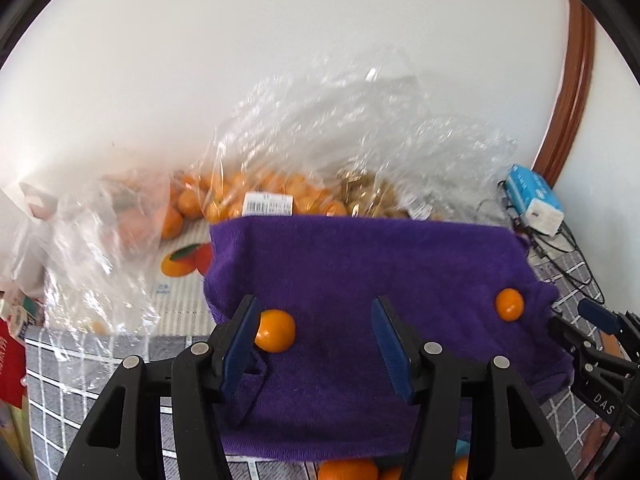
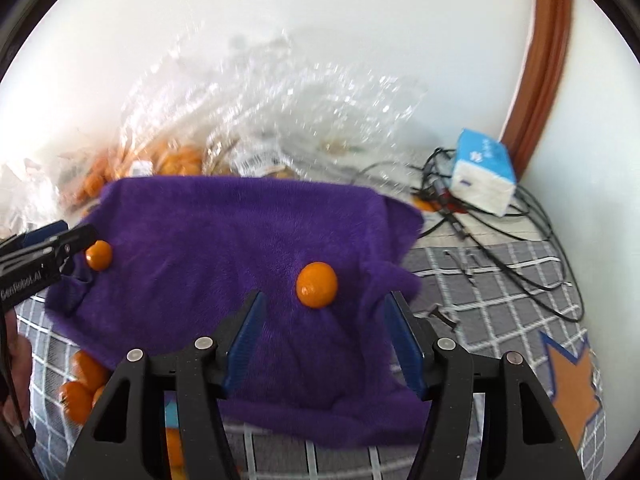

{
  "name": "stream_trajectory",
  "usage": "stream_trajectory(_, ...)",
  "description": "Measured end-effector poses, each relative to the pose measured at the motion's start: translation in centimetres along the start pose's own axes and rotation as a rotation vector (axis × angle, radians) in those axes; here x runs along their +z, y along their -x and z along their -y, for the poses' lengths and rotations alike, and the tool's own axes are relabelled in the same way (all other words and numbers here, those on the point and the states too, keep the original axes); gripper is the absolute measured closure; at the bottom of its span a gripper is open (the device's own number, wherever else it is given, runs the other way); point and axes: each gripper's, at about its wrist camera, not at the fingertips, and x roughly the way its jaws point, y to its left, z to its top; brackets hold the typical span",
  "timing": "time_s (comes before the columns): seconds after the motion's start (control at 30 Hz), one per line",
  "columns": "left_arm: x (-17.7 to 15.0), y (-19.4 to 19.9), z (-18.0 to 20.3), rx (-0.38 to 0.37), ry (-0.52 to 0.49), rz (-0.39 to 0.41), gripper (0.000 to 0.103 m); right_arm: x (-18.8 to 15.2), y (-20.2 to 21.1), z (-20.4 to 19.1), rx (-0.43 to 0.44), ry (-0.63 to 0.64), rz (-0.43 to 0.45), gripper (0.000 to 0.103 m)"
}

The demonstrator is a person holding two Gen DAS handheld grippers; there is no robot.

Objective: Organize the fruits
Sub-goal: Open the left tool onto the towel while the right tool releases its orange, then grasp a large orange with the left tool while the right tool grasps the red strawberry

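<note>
1. Both grippers are let go now: my left gripper (image 1: 316, 344) has its jaws apart, with one small orange (image 1: 275, 330) just touching the inside of its left finger, not squeezed.
2. My right gripper (image 2: 325, 334) is open too, and the other orange (image 2: 317, 284) sits just past its tips, between them but free.
3. Both fruits lie on the purple towel (image 1: 360, 272), one near each side (it is fluffy and a bit bunched at the corners).
4. Behind the towel stands a big clear plastic bag (image 1: 320, 128) with lots of oranges inside, close against the white wall (image 1: 240, 40).
5. More oranges (image 2: 80, 384) peek out from under the towel's near edge.
6. On the right are a blue tissue pack (image 2: 484, 172) and tangled black cables (image 2: 500, 240) on the checked cloth (image 2: 500, 292).
7. The open room is mostly on that checked cloth, right of the towel.
</note>
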Motion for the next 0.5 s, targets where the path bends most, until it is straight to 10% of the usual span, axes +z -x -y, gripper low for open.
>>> stream_trajectory(0.5, -6.9, 8.1, -3.3, 0.064, 0.016, 0.037, 0.047, -4.6, 6.5, -1.1, 0.018, 0.017, 0.028, 0.042)
